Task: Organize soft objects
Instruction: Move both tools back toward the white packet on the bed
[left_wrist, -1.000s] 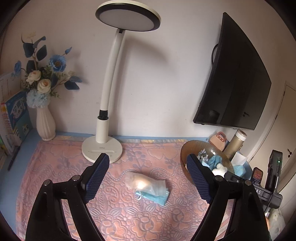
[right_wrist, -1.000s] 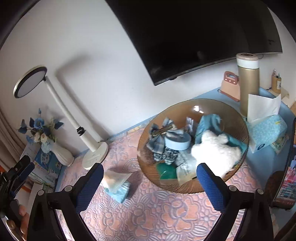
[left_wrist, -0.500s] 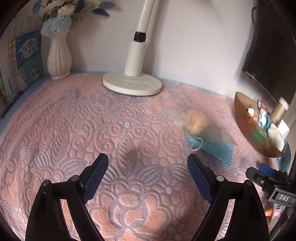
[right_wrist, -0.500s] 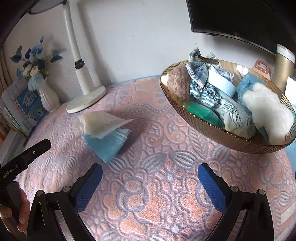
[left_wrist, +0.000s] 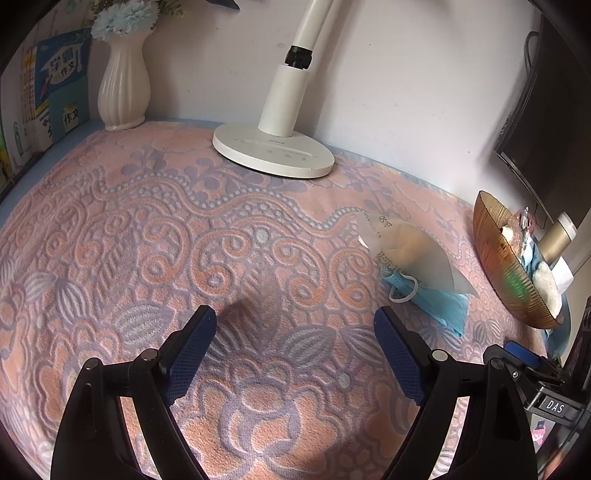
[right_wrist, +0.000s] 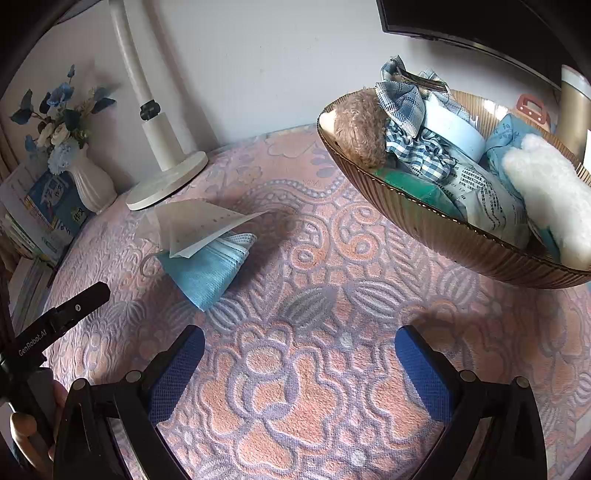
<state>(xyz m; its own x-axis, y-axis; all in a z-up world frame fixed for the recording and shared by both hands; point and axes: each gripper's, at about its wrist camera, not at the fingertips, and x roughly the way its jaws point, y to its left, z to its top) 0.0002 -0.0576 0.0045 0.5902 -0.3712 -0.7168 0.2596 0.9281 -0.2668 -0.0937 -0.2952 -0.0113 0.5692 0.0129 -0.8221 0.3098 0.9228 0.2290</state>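
Observation:
A blue face mask (right_wrist: 205, 267) lies on the pink patterned cloth (right_wrist: 314, 398), with a translucent plastic bag (right_wrist: 195, 225) resting on top of it. Both show in the left wrist view, the mask (left_wrist: 436, 299) under the bag (left_wrist: 413, 254). An amber bowl (right_wrist: 436, 236) at the right holds soft items: a brown plush, checked cloth, packets and a white plush (right_wrist: 546, 192). My left gripper (left_wrist: 295, 354) is open and empty, low over the cloth, left of the mask. My right gripper (right_wrist: 299, 365) is open and empty, in front of the mask and bowl.
A white lamp base (left_wrist: 273, 151) stands at the back centre. A white vase (left_wrist: 123, 77) with flowers and books (left_wrist: 55, 88) are at the back left. A dark monitor (left_wrist: 550, 110) hangs at the right, with a gold flask (right_wrist: 574, 107) behind the bowl (left_wrist: 506, 269).
Both grippers have come down from a high view to just above the cloth and moved closer to the mask and bowl. Both stay open. The objects have not moved.

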